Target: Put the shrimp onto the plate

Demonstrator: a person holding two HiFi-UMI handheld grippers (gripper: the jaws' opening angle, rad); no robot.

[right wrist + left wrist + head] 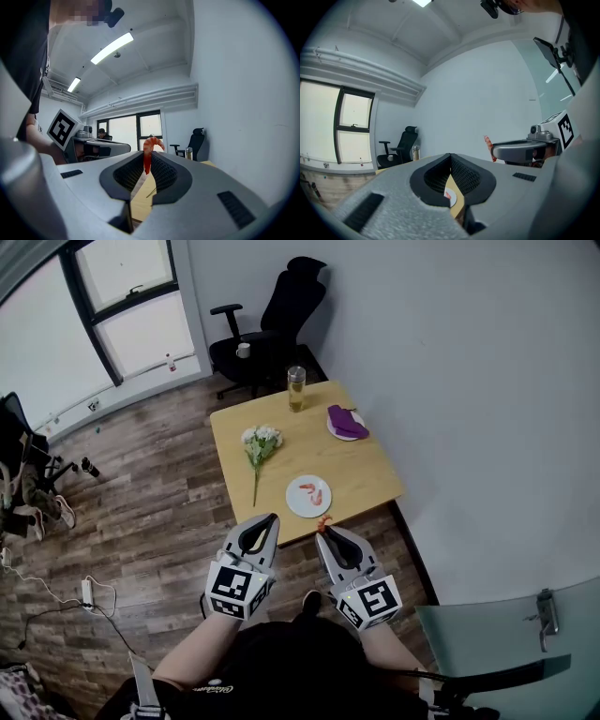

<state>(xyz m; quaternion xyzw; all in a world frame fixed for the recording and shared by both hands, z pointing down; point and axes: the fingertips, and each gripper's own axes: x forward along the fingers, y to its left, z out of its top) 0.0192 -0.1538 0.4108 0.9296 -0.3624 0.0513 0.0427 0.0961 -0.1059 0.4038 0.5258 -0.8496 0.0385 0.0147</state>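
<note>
Toward table [366, 474], shrimp [148, 151] juts lengthwise from right tool [146, 162].

I find no word, number or brand that I can read. The cube [239, 585] on my left gripper [272, 518] and the one on my right gripper [321, 532] bear black-and-white square markers, patterns without letters. A short line of white print [217, 688] crosses my black shirt [281, 657], too small and blurred to read.
</note>
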